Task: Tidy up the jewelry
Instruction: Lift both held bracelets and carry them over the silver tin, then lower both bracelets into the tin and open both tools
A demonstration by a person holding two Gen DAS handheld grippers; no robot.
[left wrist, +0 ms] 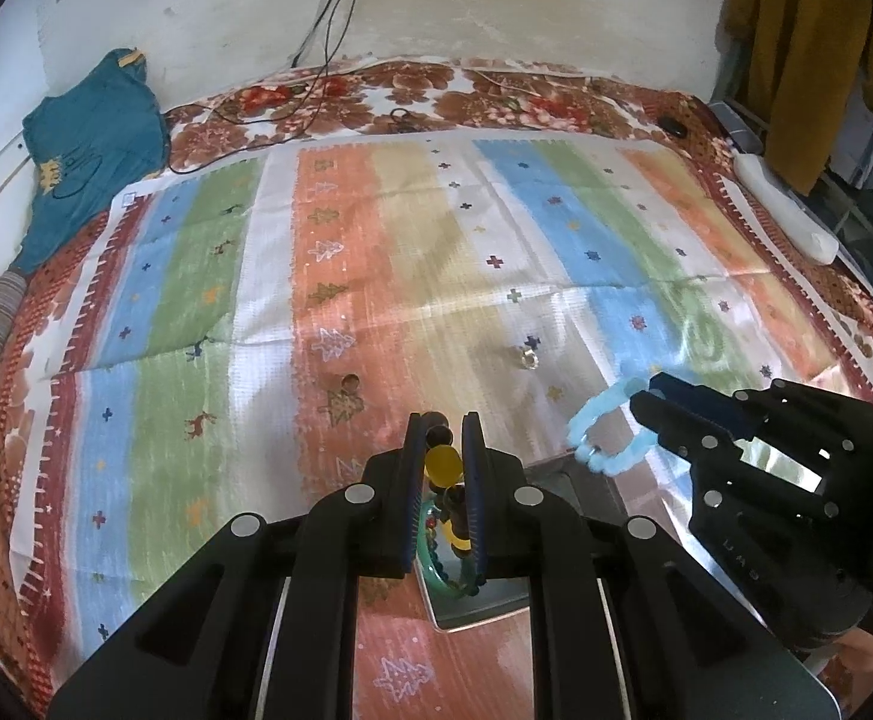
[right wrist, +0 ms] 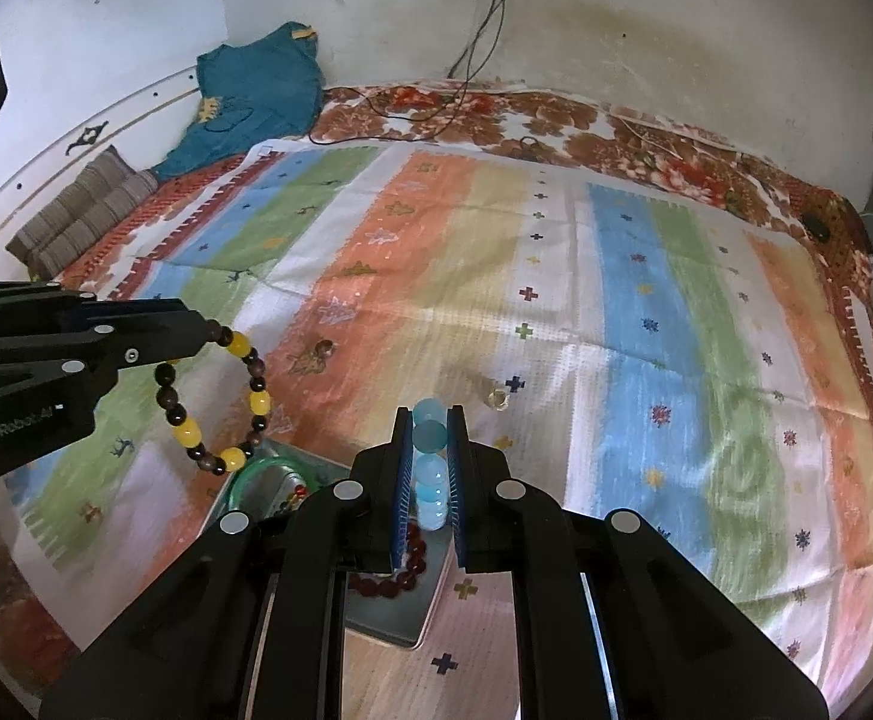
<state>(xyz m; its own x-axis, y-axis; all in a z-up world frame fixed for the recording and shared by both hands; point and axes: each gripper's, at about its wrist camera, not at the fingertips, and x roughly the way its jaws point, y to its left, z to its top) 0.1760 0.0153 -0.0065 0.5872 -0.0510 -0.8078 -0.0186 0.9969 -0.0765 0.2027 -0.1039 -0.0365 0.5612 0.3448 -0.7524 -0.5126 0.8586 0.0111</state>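
Note:
My left gripper (left wrist: 442, 426) is shut on a bracelet of yellow and dark beads (left wrist: 443, 463), which hangs as a loop in the right wrist view (right wrist: 214, 402) above a metal tray (right wrist: 388, 624). My right gripper (right wrist: 430, 420) is shut on a light blue bead bracelet (right wrist: 430, 474), also seen in the left wrist view (left wrist: 607, 426). In the tray lie a green bangle (right wrist: 256, 471) and a dark red bead bracelet (right wrist: 391, 582). A small clear ring (right wrist: 498, 399) and a small brown ring (left wrist: 350, 383) lie on the striped cloth beyond.
The striped cloth (left wrist: 436, 252) covers a bed with a floral sheet (left wrist: 412, 90). A teal garment (left wrist: 94, 138) and striped cushion (right wrist: 82, 210) lie at the far left. Cables (left wrist: 322, 60) hang from the wall. A white bolster (left wrist: 790, 210) lies at the right edge.

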